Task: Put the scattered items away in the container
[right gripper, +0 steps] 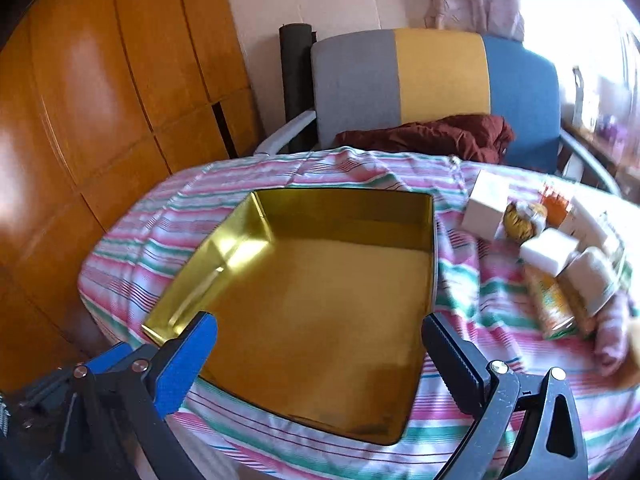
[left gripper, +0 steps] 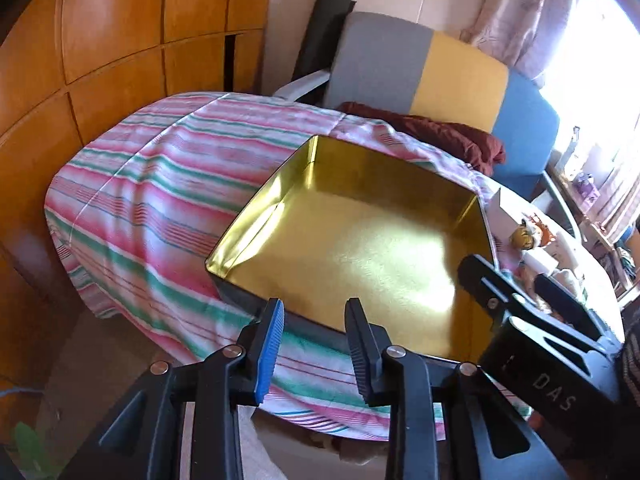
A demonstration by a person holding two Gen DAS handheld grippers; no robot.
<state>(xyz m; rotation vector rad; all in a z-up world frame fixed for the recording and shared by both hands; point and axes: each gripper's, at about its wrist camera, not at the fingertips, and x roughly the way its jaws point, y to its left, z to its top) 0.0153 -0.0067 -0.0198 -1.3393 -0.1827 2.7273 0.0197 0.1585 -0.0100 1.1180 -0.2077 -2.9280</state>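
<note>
An empty gold tin (left gripper: 276, 196) (right gripper: 224, 236) sits open on the striped tablecloth. My left gripper (left gripper: 314, 324) is open and empty, hovering at the tin's near rim. My right gripper (right gripper: 320, 344) is wide open and empty over the tin's near edge; it also shows in the left wrist view (left gripper: 516, 280) at the tin's right side. Scattered items lie right of the tin: a white box (right gripper: 486, 204), a yellow-brown packet (right gripper: 520, 218), a white block (right gripper: 550, 252), an orange packet (right gripper: 554, 308) and a pale roll (right gripper: 592, 280). Some show in the left wrist view (left gripper: 532, 236).
The table under the striped cloth (left gripper: 160, 184) (right gripper: 472, 312) is small with cloth hanging off its edges. A grey, yellow and blue chair (right gripper: 436, 84) with dark red cloth (right gripper: 432, 134) stands behind. Wooden cabinets (right gripper: 100, 100) are to the left.
</note>
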